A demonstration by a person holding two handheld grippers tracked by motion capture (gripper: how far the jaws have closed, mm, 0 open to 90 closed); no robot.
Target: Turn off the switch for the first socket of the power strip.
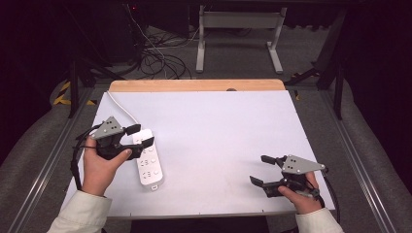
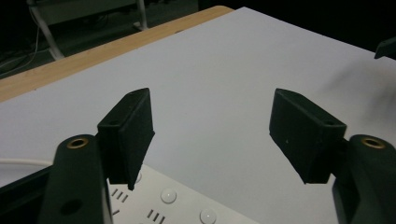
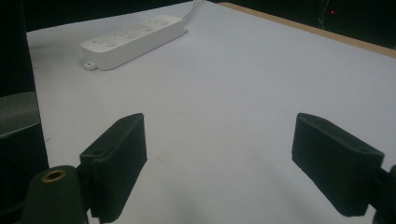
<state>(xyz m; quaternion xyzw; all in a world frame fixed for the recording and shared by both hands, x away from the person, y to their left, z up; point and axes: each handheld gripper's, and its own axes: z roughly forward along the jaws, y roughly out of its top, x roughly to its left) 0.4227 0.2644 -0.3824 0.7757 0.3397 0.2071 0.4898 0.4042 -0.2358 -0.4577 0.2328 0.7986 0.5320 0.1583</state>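
White matte board (image 1: 218, 141) on wooden table (image 1: 194, 85), dark room, tangled cables (image 1: 155, 58) on floor at 12 o'clock. White oblong plastic power strip (image 1: 148, 158) at 9 o'clock, cord (image 1: 119, 107) trailing. Left gripper (image 1: 140, 135) jaws spread wide above it; right gripper (image 1: 261, 170) at 4 o'clock, jaws apart, empty.

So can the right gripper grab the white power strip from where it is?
Probably not yet. The right gripper is open over bare white table, far from the white plastic power strip. Nothing blocks the way; it must travel across first.
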